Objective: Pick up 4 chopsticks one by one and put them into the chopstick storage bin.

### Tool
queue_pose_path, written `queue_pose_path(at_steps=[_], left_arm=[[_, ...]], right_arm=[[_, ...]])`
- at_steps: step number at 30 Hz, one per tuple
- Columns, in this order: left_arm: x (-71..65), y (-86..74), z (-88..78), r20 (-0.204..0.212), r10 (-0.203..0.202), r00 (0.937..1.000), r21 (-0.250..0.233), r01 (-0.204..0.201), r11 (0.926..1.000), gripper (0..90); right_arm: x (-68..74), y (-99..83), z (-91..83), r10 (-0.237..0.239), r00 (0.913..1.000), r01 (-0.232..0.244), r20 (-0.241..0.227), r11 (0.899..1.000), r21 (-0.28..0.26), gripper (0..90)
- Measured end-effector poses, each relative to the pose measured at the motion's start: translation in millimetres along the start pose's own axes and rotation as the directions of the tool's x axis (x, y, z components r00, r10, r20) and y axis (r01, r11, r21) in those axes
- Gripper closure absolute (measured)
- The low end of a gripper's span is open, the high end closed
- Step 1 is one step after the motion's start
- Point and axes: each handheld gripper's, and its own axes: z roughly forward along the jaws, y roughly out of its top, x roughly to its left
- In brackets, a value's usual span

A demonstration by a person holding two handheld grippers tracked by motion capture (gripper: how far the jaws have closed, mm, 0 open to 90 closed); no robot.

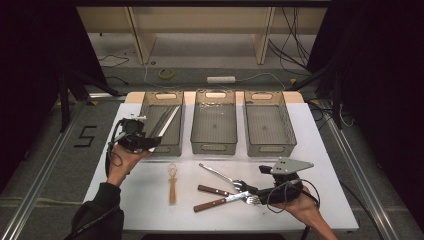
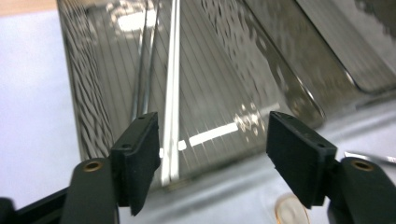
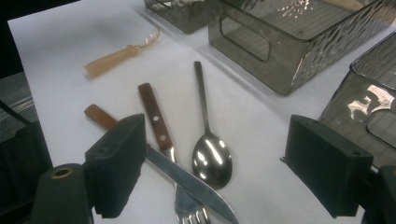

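Cutlery lies just ahead of your right gripper point(image 3: 215, 172), open and empty: the spoon point(image 3: 211, 154) runs lengthwise between its fingers.

A dark long sleeve point(image 1: 97, 212) is being worn on the left arm. Behind the jaws, both black grippers, left gripper point(image 1: 150, 143) and right gripper point(image 1: 250, 192), are being trailed by black cables. Above the right jaws, a grey three-cornered plate is being carried. Brass-coloured screw sockets are being shown below each black ribbed pad point(image 2: 140, 158).
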Motion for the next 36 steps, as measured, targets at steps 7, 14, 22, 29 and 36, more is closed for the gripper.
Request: queue_pose_path(at_steps=[7,14,22,29,36], left_arm=[[-20.4,-18.1,-5.9,0.032,0.020,0.9993,0.052,-0.021,0.9984,26.2],[-41.6,-34.7,-7.6,0.056,0.061,0.9966,0.084,-0.065,0.9943,23.2],[-53.8,-50.4,-7.4,0.066,0.072,0.9952,0.117,-0.079,0.9900,21.0],[-61.2,-57.9,-8.6,0.075,0.076,0.9943,0.127,-0.085,0.9882,18.9],[-69.8,-63.3,-9.8,0.095,0.077,0.9925,0.141,-0.090,0.9860,18.1]], right_arm=[[0.3,-0.7,0.4,0.002,1.0000,-0.002,0.002,1.000,0.002,21.9],[1.5,-1.3,1.0,0.001,1.0000,-0.001,0.000,1.000,0.005,22.0],[3.2,-1.8,2.0,0.000,1.0000,0.000,-0.004,1.000,0.009,22.0],[3.5,-2.6,1.7,0.000,1.0000,0.000,-0.002,1.000,0.001,22.0],[2.5,-4.0,1.4,0.004,1.0000,-0.004,-0.003,1.000,-0.001,21.8]])
